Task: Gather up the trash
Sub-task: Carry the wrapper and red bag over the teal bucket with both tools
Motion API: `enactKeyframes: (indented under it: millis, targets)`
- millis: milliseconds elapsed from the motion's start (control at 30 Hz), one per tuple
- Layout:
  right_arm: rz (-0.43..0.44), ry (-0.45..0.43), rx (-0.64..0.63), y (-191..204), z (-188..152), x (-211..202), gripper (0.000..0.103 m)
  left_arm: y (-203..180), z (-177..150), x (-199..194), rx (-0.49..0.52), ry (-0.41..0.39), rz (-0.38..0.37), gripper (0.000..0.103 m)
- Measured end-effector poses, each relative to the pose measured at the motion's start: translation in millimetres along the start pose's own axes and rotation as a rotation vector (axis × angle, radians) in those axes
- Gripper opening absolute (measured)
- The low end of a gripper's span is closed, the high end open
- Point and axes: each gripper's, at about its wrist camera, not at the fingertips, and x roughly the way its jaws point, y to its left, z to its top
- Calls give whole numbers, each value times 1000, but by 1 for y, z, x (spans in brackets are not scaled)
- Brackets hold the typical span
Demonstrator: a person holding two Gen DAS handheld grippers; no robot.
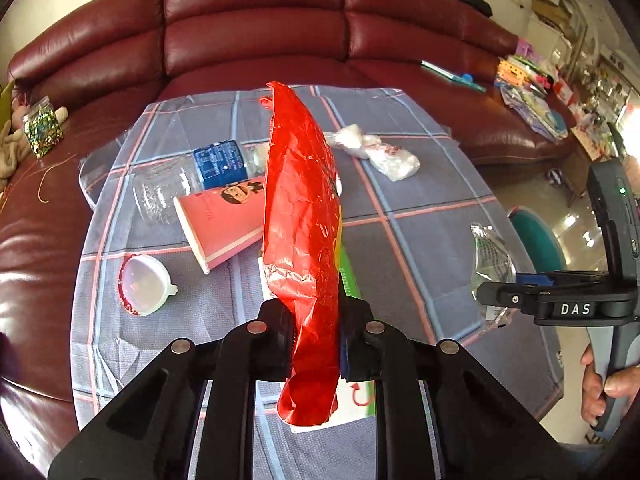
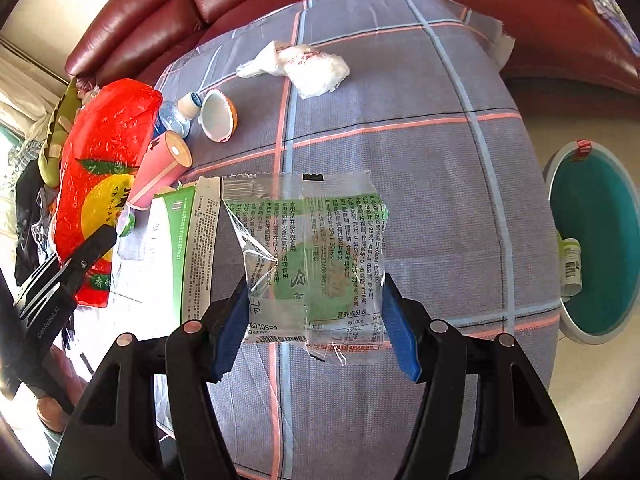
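We see the plaid-clothed bench (image 1: 420,216) carrying a clear bottle (image 1: 192,178), pink cup (image 1: 218,222), white lid (image 1: 146,284), crumpled bag (image 1: 376,152) and green-white box (image 2: 176,248).
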Motion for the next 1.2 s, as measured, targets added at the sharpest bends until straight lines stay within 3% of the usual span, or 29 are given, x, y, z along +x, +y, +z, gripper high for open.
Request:
enactKeyframes:
  millis: [300,667,900,1200]
  targets:
    - [1,-98,108,-57,-4,-47,59,-68,9,5,81,23,-151,16]
    - [-45,-204,243,-150,-18,-101,59,-175,23,32,235,71,-268,16]
    - [-58,-262,352,-215,-33,-129,59,-241,29,58,324,136,-316,16]
    - [-71,-274,477,-283,-58,-138,59,-312,25,98,382,238,-372,16]
